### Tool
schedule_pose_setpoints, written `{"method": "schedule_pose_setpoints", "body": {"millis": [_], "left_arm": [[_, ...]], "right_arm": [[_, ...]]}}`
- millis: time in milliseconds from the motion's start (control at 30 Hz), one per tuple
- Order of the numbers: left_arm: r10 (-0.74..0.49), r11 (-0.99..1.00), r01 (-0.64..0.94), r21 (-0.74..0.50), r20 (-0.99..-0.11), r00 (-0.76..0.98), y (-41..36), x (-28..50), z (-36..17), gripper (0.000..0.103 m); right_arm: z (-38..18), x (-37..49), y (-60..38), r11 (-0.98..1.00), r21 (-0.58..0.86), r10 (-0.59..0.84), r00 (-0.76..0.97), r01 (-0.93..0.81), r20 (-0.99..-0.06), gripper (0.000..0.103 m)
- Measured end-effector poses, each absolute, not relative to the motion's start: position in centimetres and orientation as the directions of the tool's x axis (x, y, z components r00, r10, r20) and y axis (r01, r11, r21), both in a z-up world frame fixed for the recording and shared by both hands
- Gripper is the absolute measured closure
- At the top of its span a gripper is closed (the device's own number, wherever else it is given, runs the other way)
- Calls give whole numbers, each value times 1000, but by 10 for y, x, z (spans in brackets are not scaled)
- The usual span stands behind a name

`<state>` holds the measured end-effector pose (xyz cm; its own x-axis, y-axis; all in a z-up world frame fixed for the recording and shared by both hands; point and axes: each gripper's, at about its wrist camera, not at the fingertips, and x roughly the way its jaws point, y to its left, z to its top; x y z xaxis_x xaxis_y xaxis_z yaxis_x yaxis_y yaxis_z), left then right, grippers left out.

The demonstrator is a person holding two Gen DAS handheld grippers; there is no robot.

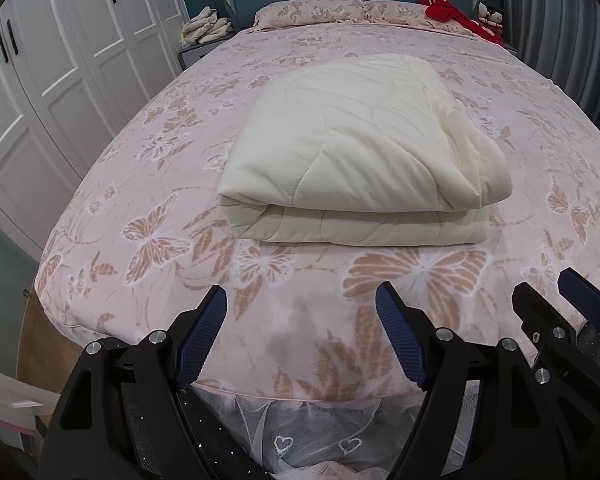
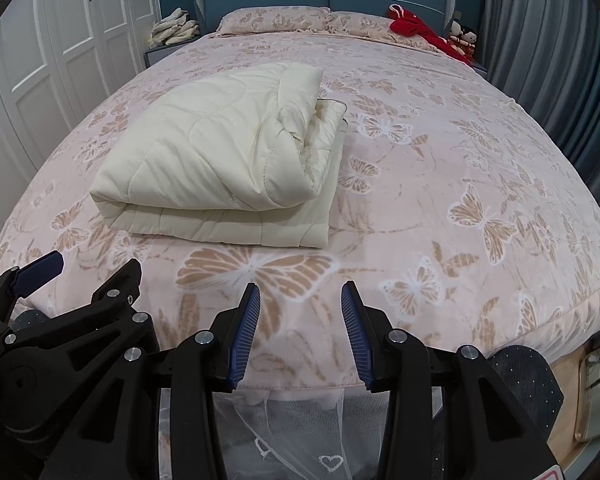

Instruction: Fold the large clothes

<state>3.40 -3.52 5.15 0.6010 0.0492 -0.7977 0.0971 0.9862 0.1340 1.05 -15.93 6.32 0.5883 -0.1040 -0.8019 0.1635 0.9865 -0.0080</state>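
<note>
**newb_folder:** Risk check before you touch anything? Going left to right: your left gripper (image 1: 300, 312) hangs over the foot of the bed (image 1: 112, 208) with its fingers (image 1: 208, 332) spread wide and nothing between them. The folded quilt (image 1: 356, 152) lies mid-bed, well beyond both tools. Your right gripper (image 2: 300, 312) is just beside the left one, fingers (image 2: 352, 332) parted more narrowly, also gripping nothing.

**quiltguy88:** Agreed, both released. My worry is the right-hand side of that quilt. The near edge looks like a tidy stack of layers, but on the right the top layer bulges and puckers, and in the right wrist view a lower layer sticks out past it. If you pinch only the top layer there, I'd guess the stack peels open and you lose the fold. It's puffy stuff too, so a shallow bite could slip off.

**newb_folder:** And dragging it?

**quiltguy88:** The butterfly bedspread (image 2: 460, 184) underneath could bunch up if you pull the quilt toward you instead of lifting. Also your two tools sit close together, so watch you don't knock them into each other when reaching in.

**newb_folder:** Any boxes or baskets to drop it into?

**quiltguy88:** None that I can see. The closest thing is the white wardrobe (image 1: 60, 80) on the left, doors closed, so contents unknown.
</note>
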Motion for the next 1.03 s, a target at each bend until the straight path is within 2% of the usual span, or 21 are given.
{"method": "schedule_pose_setpoints", "body": {"millis": [1033], "left_arm": [[59, 987, 87, 137, -799, 599, -33, 34, 48, 29]], "right_arm": [[60, 11, -154, 988, -19, -108, 586, 155, -803, 61]]}}
